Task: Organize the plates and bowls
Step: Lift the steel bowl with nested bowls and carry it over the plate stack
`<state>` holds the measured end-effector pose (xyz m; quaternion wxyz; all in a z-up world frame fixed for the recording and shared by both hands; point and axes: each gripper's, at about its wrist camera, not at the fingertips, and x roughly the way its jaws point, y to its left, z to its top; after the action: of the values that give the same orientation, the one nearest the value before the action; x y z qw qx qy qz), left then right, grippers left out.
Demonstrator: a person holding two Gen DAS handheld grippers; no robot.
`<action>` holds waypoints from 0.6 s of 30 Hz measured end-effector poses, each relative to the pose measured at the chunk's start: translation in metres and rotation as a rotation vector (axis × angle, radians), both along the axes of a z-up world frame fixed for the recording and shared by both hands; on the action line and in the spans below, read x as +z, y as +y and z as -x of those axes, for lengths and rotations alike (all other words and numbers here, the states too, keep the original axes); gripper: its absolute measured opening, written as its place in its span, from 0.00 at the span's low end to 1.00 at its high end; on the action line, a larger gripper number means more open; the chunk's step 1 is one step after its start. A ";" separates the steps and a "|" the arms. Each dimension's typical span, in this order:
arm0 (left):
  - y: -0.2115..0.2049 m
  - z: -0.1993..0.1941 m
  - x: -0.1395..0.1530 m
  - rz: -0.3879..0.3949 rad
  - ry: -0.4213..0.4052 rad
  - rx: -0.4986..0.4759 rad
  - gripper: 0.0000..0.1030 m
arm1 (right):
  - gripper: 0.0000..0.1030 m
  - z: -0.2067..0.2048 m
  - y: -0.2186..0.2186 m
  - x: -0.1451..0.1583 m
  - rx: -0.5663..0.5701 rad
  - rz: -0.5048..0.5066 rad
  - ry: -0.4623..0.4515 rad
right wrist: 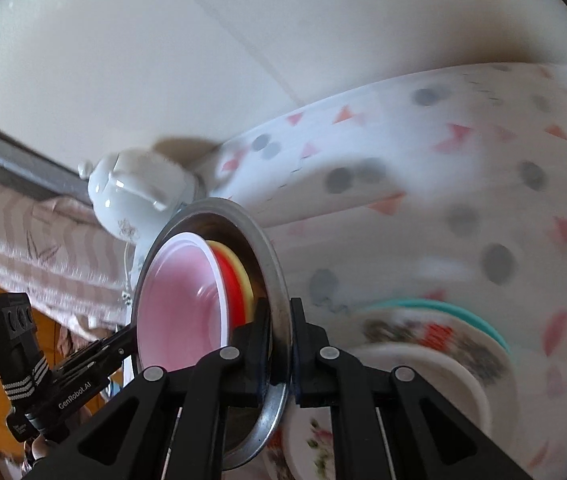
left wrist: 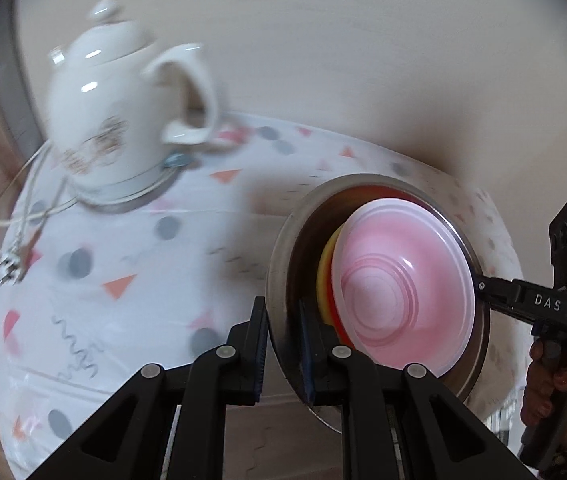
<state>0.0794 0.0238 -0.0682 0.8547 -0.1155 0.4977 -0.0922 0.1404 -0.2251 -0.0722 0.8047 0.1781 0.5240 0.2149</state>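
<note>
Only right wrist shows floral plates (right wrist: 423, 360) beside steel bowl (right wrist: 271, 280).

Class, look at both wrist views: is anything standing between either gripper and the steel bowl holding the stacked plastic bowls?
Nothing visible does. The left gripper and right gripper each already clamp the steel bowl's rim on opposite sides, with the pink bowl nested inside.

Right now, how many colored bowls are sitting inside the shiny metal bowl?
3 show in the metal bowl: the pink bowl on top, a red bowl under it, a yellow bowl lowest. More may hide underneath.
</note>
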 end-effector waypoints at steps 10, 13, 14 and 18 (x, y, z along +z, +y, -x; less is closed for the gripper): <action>-0.074 -0.005 -0.009 -0.013 0.002 -0.233 0.14 | 0.08 0.058 -0.075 -0.012 -0.251 -0.031 0.002; -0.093 -0.004 -0.018 -0.037 0.009 -0.284 0.14 | 0.09 0.070 -0.090 -0.024 -0.305 -0.014 0.010; -0.096 -0.002 -0.018 -0.040 0.010 -0.294 0.14 | 0.09 0.073 -0.094 -0.026 -0.319 -0.012 0.014; -0.109 0.004 -0.023 -0.057 0.011 -0.336 0.14 | 0.09 0.086 -0.107 -0.034 -0.362 -0.020 0.007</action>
<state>0.0758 -0.0854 -0.0914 0.8273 -0.0069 0.5172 -0.2192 0.0539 -0.3317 -0.1058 0.8264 0.2784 0.4842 0.0714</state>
